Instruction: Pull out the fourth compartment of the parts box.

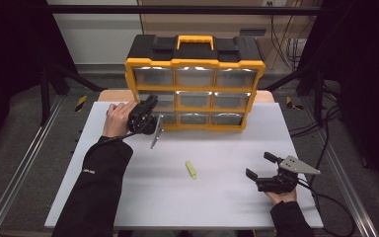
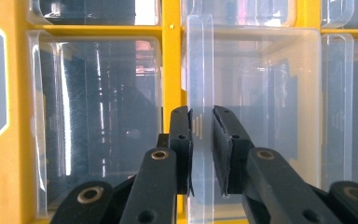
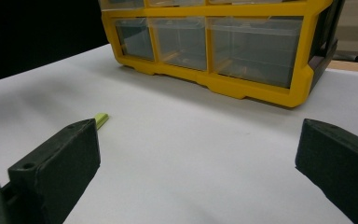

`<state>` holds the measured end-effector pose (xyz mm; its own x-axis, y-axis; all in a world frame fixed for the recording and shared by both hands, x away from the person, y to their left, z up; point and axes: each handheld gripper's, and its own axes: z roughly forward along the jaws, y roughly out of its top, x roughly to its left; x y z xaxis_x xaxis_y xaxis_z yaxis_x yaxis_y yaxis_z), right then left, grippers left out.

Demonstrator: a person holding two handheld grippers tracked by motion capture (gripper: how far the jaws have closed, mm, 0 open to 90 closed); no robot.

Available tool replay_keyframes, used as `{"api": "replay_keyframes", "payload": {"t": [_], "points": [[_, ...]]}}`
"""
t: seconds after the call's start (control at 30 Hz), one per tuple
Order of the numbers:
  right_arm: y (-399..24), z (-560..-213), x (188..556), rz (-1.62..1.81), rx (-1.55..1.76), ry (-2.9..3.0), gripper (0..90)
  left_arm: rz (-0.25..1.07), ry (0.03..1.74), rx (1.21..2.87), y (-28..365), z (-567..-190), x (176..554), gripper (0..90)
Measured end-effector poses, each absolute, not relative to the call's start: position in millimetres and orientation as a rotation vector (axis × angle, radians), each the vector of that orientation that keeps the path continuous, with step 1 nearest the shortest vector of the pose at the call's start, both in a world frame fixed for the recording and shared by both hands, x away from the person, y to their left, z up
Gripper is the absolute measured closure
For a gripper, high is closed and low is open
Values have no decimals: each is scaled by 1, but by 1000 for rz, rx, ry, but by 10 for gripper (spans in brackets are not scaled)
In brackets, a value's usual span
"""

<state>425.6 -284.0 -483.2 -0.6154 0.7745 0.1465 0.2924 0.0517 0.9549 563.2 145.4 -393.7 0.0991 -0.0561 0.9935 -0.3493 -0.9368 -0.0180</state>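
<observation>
The left gripper (image 2: 203, 149) is clenched on a clear drawer's handle (image 2: 200, 70) at frame centre; the right gripper (image 1: 266, 170), lower right, stands released.

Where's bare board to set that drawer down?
Free: the white board between the yellow-green piece and the right gripper, also the stretch right of the organizer. Crowded: the left gripper at the drawer tab.

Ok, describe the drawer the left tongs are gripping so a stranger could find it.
Find the yellow organiser at the table's far edge. In its grid of clear drawers, take the drawer at the left of the middle row. It alone has the left tongs clamped on its handle tab.
</observation>
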Motion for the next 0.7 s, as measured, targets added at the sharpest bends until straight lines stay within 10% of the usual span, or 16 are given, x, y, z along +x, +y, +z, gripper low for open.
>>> {"api": "replay_keyframes", "payload": {"t": [0.7], "points": [[-284, -483, 425, 1588, 1071, 1928, 4, 1930, -411, 2137, 147, -396, 553, 783]]}}
